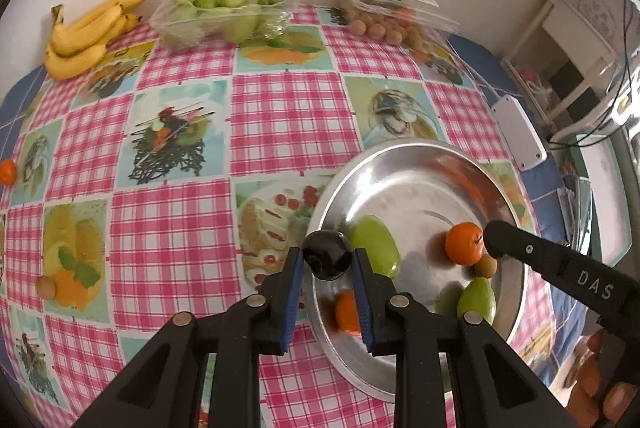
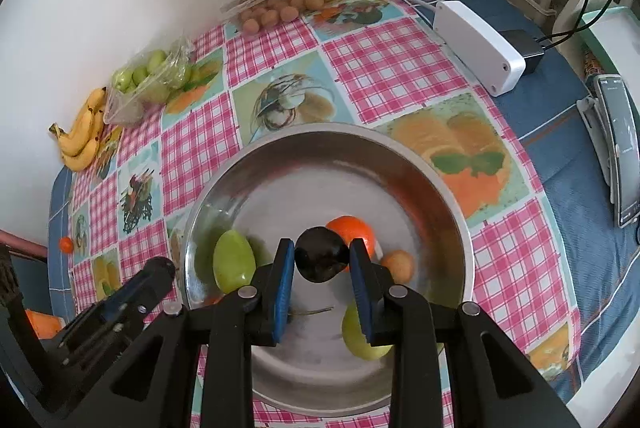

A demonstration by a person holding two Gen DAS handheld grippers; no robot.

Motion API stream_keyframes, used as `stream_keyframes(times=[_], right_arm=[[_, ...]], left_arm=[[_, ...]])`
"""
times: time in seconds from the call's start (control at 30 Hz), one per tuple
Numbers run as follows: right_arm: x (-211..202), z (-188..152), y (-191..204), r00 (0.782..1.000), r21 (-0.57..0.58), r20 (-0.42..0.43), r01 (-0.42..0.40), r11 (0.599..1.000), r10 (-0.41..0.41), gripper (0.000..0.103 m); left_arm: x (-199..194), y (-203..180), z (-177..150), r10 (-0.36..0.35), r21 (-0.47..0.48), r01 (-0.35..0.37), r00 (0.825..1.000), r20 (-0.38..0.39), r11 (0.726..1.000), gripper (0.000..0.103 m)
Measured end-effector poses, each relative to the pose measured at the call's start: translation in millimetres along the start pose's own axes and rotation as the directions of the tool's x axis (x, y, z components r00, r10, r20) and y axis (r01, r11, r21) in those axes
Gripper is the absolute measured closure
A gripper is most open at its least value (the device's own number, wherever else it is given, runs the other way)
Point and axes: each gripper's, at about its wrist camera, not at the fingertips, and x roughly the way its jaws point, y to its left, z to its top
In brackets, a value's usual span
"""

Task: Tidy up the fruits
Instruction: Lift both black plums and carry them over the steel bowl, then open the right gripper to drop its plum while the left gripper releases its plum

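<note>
My left gripper (image 1: 327, 260) tilts steeply down over the near-left rim of the metal bowl (image 1: 400, 163), its blue pads (image 1: 294, 292) clamped on a dark plum (image 1: 327, 255). My right gripper (image 2: 322, 260) points down just as steeply above the bowl's middle, jaws pinched on a second dark plum (image 2: 320, 254). In the bowl below lie two green fruits (image 2: 234, 260), an orange mandarin (image 2: 354, 230) and a small brown fruit (image 2: 398, 266). Farther off on the checked tablecloth (image 1: 280, 115), along the wall, sit bananas (image 1: 90, 31), a clear tray of green fruit (image 1: 220, 13) and a clear box of small brown fruits (image 1: 384, 23).
</note>
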Motion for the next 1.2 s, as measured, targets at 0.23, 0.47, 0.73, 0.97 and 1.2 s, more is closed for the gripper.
stream_keyframes(times=[0.23, 0.47, 0.73, 0.97, 1.2], right_arm=[[1.2, -1.0, 10.7, 1.0, -0.022, -0.006, -0.026, 0.999, 0.026, 0.074], [8.0, -2.5, 11.3, 0.999, -0.029, -0.027, -0.023, 0.999, 0.022, 0.074], [25.8, -8.5, 17.3, 0.996, -0.056, -0.093, -0.003, 0.998, -0.002, 0.073], [31.4, -10.3, 21.1, 0.994, -0.066, -0.109, 0.006, 0.998, -0.013, 0.073], [40.3, -11.3, 23.1, 0.991, -0.074, -0.134, 0.018, 0.997, -0.028, 0.073]], left_arm=[[3.2, -6.6, -1.5, 0.002, 0.02, -0.002, 1.0, -0.011, 1.0, 0.077], [8.2, -12.8, -3.1, 0.011, 0.044, -0.01, 1.0, -0.019, 0.999, 0.077], [18.2, -15.5, -6.8, 0.026, 0.059, -0.023, 0.999, -0.045, 0.998, 0.076], [21.8, -12.4, -7.4, 0.031, 0.05, -0.028, 0.998, -0.057, 0.998, 0.076], [23.8, -12.6, -8.0, 0.032, 0.048, -0.029, 0.997, -0.063, 0.998, 0.076]])
